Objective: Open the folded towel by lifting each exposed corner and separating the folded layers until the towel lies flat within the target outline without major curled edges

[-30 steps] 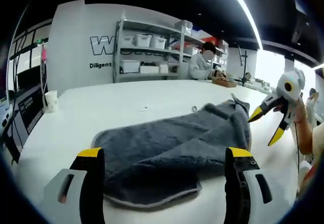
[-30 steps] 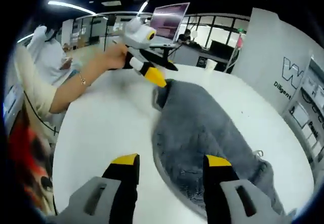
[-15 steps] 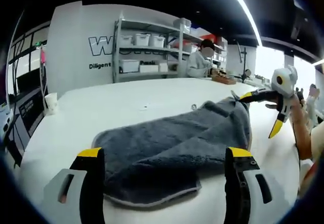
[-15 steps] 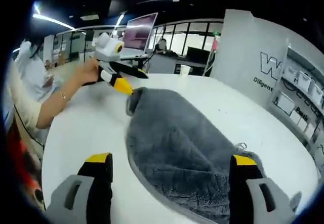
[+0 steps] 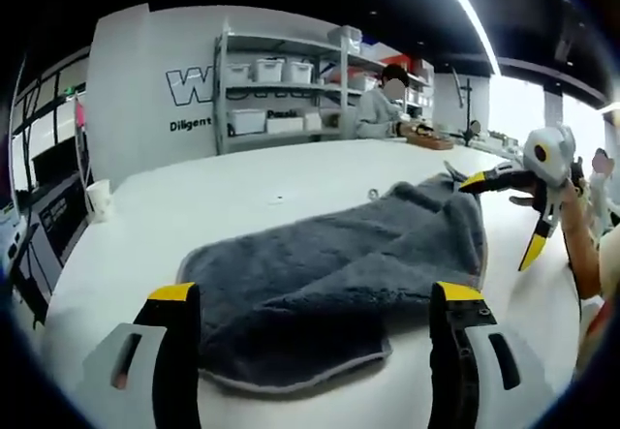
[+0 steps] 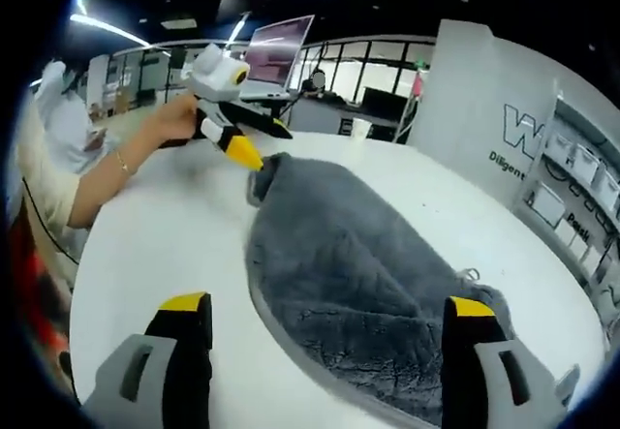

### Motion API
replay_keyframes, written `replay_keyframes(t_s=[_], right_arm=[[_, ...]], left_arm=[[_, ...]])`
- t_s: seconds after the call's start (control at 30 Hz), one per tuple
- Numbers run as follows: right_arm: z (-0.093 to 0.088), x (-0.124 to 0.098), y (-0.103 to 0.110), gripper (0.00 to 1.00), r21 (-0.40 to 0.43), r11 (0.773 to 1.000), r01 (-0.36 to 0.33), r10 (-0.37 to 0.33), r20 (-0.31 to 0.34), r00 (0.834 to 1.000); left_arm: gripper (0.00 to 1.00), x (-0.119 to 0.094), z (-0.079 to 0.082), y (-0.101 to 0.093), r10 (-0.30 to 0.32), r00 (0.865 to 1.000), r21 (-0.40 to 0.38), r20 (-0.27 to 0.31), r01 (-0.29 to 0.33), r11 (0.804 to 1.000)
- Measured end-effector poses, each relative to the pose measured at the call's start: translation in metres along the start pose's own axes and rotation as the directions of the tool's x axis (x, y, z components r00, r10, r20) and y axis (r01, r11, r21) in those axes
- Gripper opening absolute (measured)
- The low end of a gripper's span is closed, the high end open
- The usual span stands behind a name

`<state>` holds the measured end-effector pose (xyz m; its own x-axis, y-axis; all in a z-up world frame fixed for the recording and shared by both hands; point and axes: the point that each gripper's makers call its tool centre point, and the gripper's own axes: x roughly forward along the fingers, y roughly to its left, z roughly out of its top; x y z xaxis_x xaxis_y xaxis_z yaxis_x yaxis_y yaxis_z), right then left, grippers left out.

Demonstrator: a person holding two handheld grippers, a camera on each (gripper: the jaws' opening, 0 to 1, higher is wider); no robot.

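Note:
A grey towel (image 5: 320, 274) lies folded and rumpled on the white table (image 5: 194, 197). Its near edge sits between the wide-apart yellow tips of my left gripper (image 5: 315, 298), which is open and grips nothing. At the towel's far right end my right gripper (image 5: 502, 218) is held by a hand, open, one jaw over the towel's bunched corner. In the right gripper view the towel (image 6: 358, 274) runs away from my open right gripper (image 6: 327, 305) toward the left gripper (image 6: 260, 143), whose yellow tip is close to the far corner.
Shelves with white bins (image 5: 281, 90) stand against the back wall, and a person (image 5: 383, 109) works at a bench beside them. A paper cup (image 5: 98, 197) stands at the table's left edge. A laptop (image 6: 276, 51) sits on a desk beyond the table.
My right gripper's jaws have spread wider and it has come in over the towel's bunched end. The left gripper has hardly moved. The towel lies as before.

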<state>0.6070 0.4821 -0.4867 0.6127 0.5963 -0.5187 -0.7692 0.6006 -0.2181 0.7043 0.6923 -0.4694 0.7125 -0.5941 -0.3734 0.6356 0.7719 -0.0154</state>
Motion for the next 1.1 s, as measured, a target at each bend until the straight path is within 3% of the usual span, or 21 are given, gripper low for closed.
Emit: replay_keyframes(t_s=[0.27, 0.47, 0.53, 0.6, 0.77, 0.83, 0.97, 1.1], right_arm=[[-0.013, -0.002, -0.009, 0.99, -0.019, 0.999, 0.037, -0.038, -0.043, 0.998], [-0.008, -0.008, -0.008, 0.99, 0.018, 1.0, 0.022, -0.022, 0.006, 1.0], [-0.009, -0.01, -0.01, 0.99, 0.028, 0.999, 0.026, -0.027, 0.01, 1.0], [-0.01, -0.012, -0.013, 0.99, 0.039, 0.999, 0.035, -0.036, 0.014, 0.999], [-0.013, -0.015, -0.014, 0.99, 0.066, 0.997, 0.036, -0.038, 0.03, 0.999], [-0.013, -0.015, -0.014, 0.99, 0.073, 0.997, 0.032, -0.034, 0.03, 0.999], [-0.013, -0.014, -0.014, 0.99, 0.063, 0.997, 0.033, -0.034, 0.021, 0.999], [-0.012, -0.013, -0.011, 0.99, 0.052, 0.998, 0.021, -0.022, 0.017, 1.0]], left_arm=[[0.97, -0.001, -0.01, 0.004, 0.013, 0.999, 0.001, -0.034, -0.013, 1.0], [0.96, -0.011, -0.002, 0.001, 0.02, 1.0, -0.032, 0.016, -0.019, 0.999], [0.95, -0.017, -0.006, 0.0, 0.047, 0.999, -0.084, 0.026, -0.045, 0.995], [0.93, -0.02, -0.009, 0.002, 0.092, 0.995, -0.07, 0.024, -0.09, 0.993], [0.92, -0.026, -0.021, -0.016, 0.083, 0.997, -0.071, -0.006, -0.083, 0.994], [0.91, -0.029, -0.027, -0.022, 0.106, 0.994, -0.069, -0.03, -0.108, 0.992], [0.86, -0.038, -0.03, -0.032, 0.16, 0.987, -0.085, -0.021, -0.162, 0.983], [0.84, -0.047, -0.032, -0.042, 0.2, 0.979, 0.0, -0.038, -0.2, 0.98]])
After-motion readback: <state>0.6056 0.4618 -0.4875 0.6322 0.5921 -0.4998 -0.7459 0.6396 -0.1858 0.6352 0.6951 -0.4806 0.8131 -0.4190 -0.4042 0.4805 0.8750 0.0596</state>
